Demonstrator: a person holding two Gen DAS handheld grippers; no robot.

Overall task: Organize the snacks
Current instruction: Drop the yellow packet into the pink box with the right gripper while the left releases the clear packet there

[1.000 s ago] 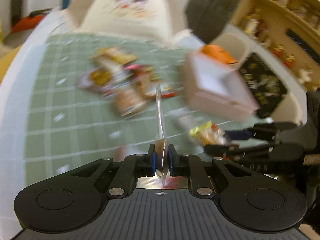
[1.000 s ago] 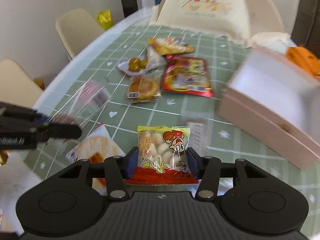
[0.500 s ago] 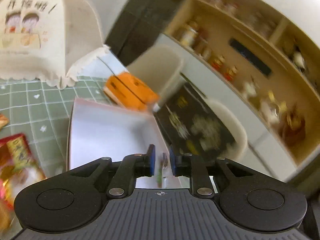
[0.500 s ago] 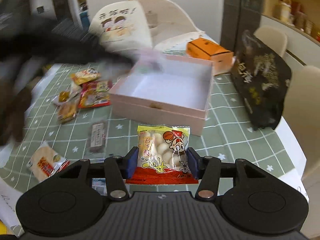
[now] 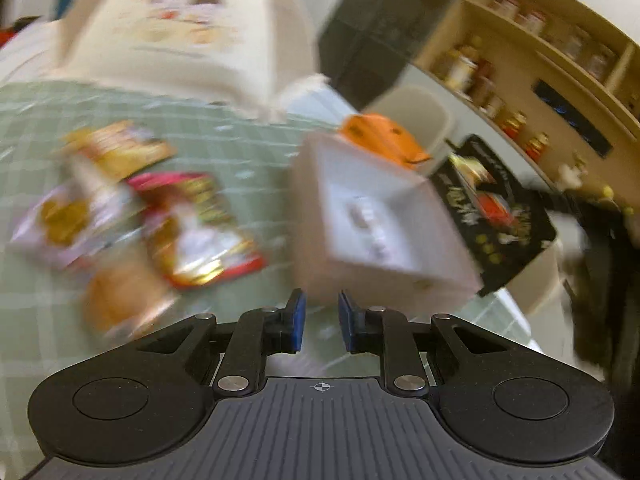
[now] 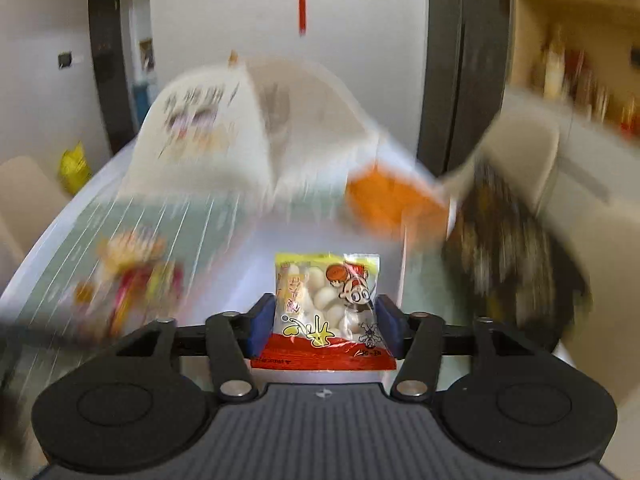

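My right gripper [image 6: 326,324] is shut on a yellow-and-red snack packet [image 6: 326,312] of white balls, held over the open pink box [image 6: 280,248], which is blurred. My left gripper [image 5: 319,320] is open a little and empty, in front of the pink box [image 5: 320,256]. A small clear packet [image 5: 366,222] lies inside the box. Several loose snack packets [image 5: 192,224] lie on the green checked tablecloth [image 5: 200,148] left of the box; they also show blurred in the right wrist view [image 6: 136,276].
An orange box [image 5: 380,138] and a black bag [image 5: 496,208] sit behind and right of the pink box. A cream mesh food cover [image 5: 180,28] stands at the back. Chairs and a shelf of jars [image 5: 520,60] surround the table.
My left gripper let go of the clear packet, which now lies in the pink box, and pulled back left. My right gripper carried its packet forward over the box.
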